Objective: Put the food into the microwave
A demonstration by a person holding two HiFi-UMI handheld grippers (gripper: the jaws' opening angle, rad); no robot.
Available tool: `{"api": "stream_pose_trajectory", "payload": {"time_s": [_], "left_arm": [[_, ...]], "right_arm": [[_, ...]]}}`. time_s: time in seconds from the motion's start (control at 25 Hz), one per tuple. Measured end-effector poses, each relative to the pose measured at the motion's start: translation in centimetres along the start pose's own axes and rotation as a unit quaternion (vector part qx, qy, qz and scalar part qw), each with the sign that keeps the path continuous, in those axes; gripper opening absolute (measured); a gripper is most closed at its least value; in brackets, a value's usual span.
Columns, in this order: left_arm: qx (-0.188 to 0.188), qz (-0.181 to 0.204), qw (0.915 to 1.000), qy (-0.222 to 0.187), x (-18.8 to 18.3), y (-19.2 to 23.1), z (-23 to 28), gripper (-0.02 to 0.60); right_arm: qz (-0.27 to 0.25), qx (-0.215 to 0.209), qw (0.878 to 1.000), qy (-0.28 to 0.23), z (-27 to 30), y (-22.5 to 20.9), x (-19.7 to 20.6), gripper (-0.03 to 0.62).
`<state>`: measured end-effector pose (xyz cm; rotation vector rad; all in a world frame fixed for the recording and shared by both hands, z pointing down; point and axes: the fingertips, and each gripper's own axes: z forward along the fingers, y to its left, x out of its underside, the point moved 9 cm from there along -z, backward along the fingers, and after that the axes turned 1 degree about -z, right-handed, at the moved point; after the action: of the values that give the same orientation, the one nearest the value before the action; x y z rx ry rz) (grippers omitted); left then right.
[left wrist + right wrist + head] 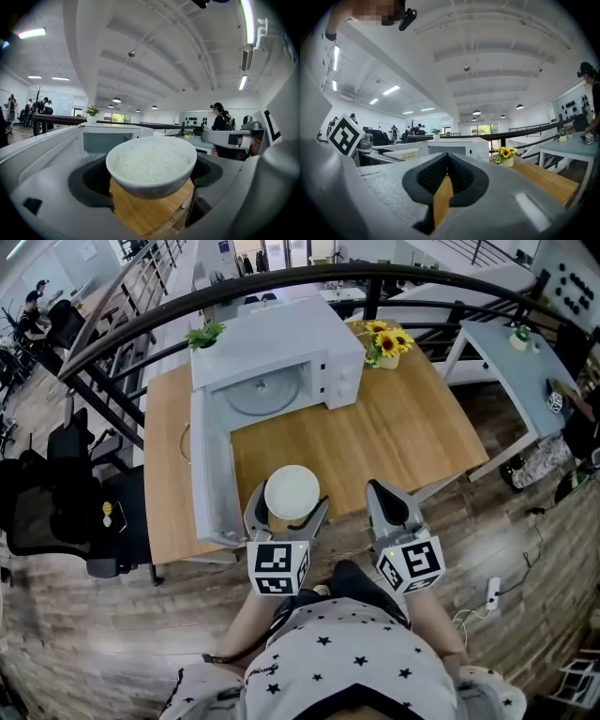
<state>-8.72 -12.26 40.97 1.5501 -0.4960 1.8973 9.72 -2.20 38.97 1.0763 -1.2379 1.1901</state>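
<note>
A white bowl of rice (292, 491) hangs over the front edge of the wooden table (394, 437), with my left gripper (289, 503) shut on it from both sides. In the left gripper view the bowl of rice (152, 164) sits between the dark pads (89, 183), and the microwave (108, 136) lies straight beyond it. The white microwave (281, 348) stands at the back of the table, its cavity and glass turntable (262, 395) exposed. Its door (208, 465) is swung out to the left, reaching the front edge beside the bowl. My right gripper (384, 491) is shut and empty, to the right of the bowl; its jaws (447, 173) meet.
A pot of sunflowers (386, 343) stands right of the microwave and a green plant (204, 334) at its back left corner. A black curved railing (281, 282) runs behind. A white side table (516, 371) is at the right, black chairs (56, 502) at the left.
</note>
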Motion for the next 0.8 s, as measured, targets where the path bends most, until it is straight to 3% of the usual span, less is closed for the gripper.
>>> {"api": "stream_pose_trajectory", "payload": {"time_s": [0.32, 0.8], "left_arm": [[-0.026, -0.009, 0.9996, 0.001, -0.4, 1.6, 3.8, 0.480], [-0.115, -0.034, 0.9927, 0.002, -2.8, 4.8, 11.5, 0.480]], "right_arm": [[-0.003, -0.031, 1.000, 0.001, 4.9, -2.6, -0.1, 0.006], [-0.009, -0.113, 0.994, 0.003, 15.0, -8.5, -2.1, 0.006]]}}
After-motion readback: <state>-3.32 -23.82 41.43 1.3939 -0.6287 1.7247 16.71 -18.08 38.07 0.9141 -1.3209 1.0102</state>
